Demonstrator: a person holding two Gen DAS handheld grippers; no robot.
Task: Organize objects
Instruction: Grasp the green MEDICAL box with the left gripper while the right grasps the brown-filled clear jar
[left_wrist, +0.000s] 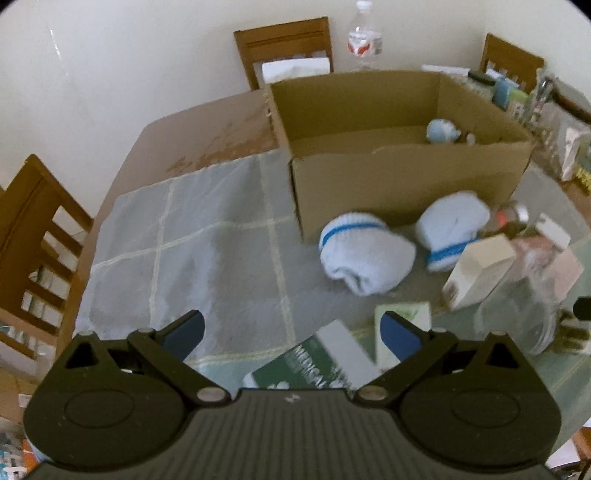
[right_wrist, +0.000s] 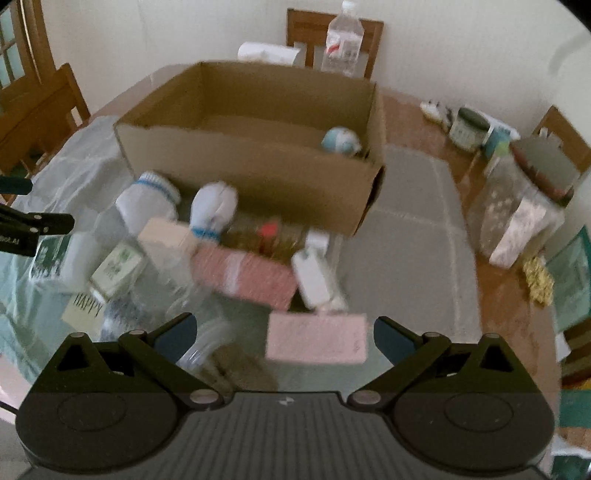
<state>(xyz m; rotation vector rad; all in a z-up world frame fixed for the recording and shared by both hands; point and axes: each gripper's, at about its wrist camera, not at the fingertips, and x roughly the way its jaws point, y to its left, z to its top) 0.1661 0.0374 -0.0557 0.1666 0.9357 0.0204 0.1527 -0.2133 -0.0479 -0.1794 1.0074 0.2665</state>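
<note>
An open cardboard box (left_wrist: 406, 177) (right_wrist: 258, 173) stands on the table with a small light-blue item (left_wrist: 443, 131) (right_wrist: 341, 142) inside. Two rolled white socks with blue stripes (left_wrist: 364, 251) (left_wrist: 452, 225) (right_wrist: 147, 201) (right_wrist: 216, 208) lie in front of it. Small boxes lie nearby: a green and white one (left_wrist: 317, 363), a pink one (right_wrist: 316, 338), a red one (right_wrist: 247, 275). My left gripper (left_wrist: 291, 330) is open and empty above the green box. My right gripper (right_wrist: 284, 336) is open above the pink box. The left gripper also shows at the left edge of the right wrist view (right_wrist: 33, 225).
A water bottle (left_wrist: 364, 37) (right_wrist: 341, 38) stands behind the box. Jars and containers (right_wrist: 517, 206) stand at the right. A clear plastic bottle (left_wrist: 524, 302) lies among the clutter. A grey checked cloth (left_wrist: 192, 240) covers the table. Wooden chairs (left_wrist: 33, 236) surround it.
</note>
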